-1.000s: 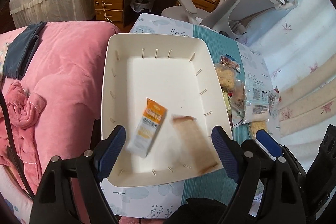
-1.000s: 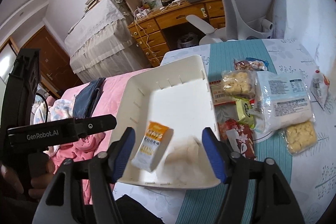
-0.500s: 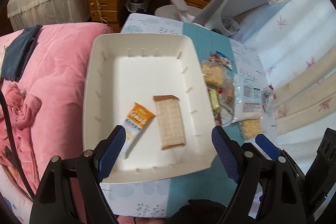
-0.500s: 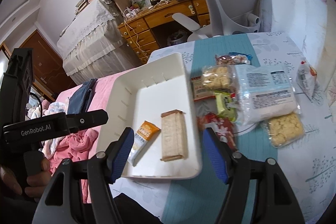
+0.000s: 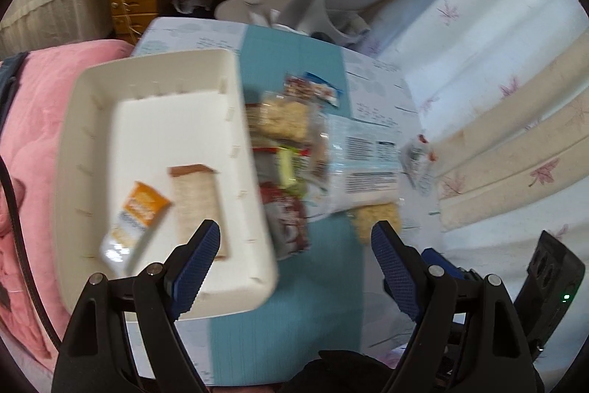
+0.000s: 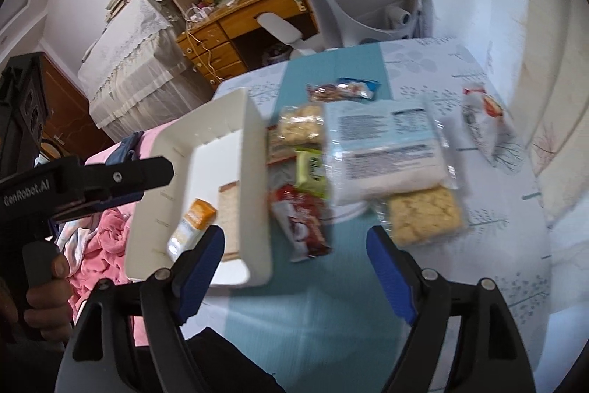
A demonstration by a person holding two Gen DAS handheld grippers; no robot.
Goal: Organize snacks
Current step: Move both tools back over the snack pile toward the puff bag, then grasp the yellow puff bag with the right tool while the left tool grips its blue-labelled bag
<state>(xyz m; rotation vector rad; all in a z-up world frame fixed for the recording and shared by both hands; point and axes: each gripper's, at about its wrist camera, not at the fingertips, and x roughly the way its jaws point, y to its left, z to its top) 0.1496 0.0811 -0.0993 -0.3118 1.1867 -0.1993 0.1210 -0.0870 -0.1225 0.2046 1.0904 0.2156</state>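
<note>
Motion blur smears the snack pile (image 5: 294, 150) ahead of the left jaws, its labels unreadable. The left pad (image 5: 197, 264) hides the near end of the wafer (image 5: 195, 197). Right view: the tray wall (image 6: 254, 179) hides most of that wafer.

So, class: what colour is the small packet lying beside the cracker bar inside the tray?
Orange and white packet; clearest in the left wrist view.

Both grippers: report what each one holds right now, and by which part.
Nothing is held. The left gripper and the right gripper are both open, with no snack between their fingers; the wafer bar lies loose in the white tray.
</note>
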